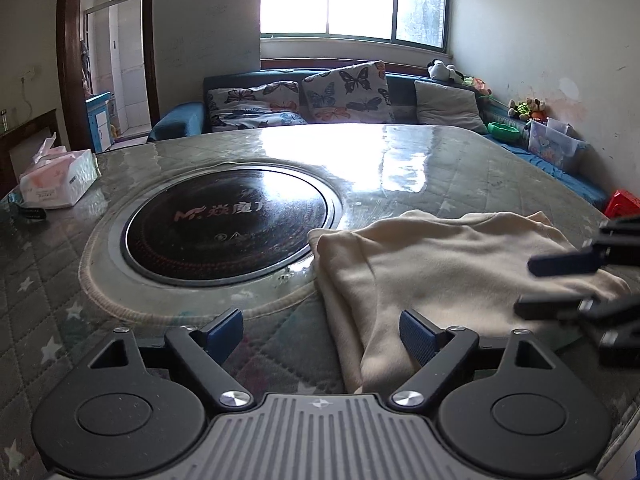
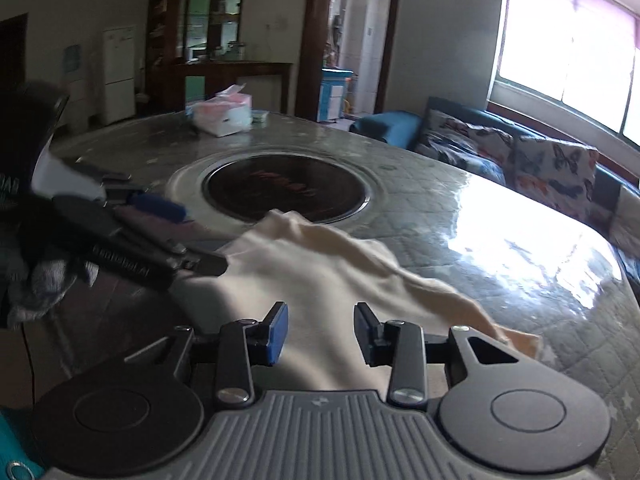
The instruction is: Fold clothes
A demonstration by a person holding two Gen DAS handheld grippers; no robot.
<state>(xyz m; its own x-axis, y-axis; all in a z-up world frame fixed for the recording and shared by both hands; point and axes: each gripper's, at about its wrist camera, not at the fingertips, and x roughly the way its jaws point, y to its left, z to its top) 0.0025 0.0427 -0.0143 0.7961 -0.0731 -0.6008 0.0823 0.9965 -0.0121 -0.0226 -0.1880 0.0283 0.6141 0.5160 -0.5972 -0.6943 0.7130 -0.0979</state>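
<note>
Left wrist view shows the wide counter (image 1: 460, 160) under a quilted, star-printed cover and glossy clear sheet, with a round black induction hob (image 1: 224, 224) sunk in its middle. At the near right edge lies the cream, soft-knit garment (image 1: 432, 264), bunched into a rough slab with doubled layers along its left side, one corner reaching to the hob's rim and its near end running toward the counter's edge. That lie fits either a cloth part-way through its folds or one just gathered up, so I judge only how to handle it well: take hold at true corners or hems, not mid-panel, lift both ends level, and lay the crease flat clear of the hob. The left tongs (image 1: 322, 334) stand wide open and hold nothing, the right pad resting over the garment's near-left border, the other over bare cover. In the right wrist view the right tongs (image 2: 321, 334) are parted about halfway, empty, poised just above the cloth's middle. The slick sheet probably lets the fabric slide, so drag gently. A white pack of tissues (image 1: 60, 180) sits well apart at the far left.
</note>
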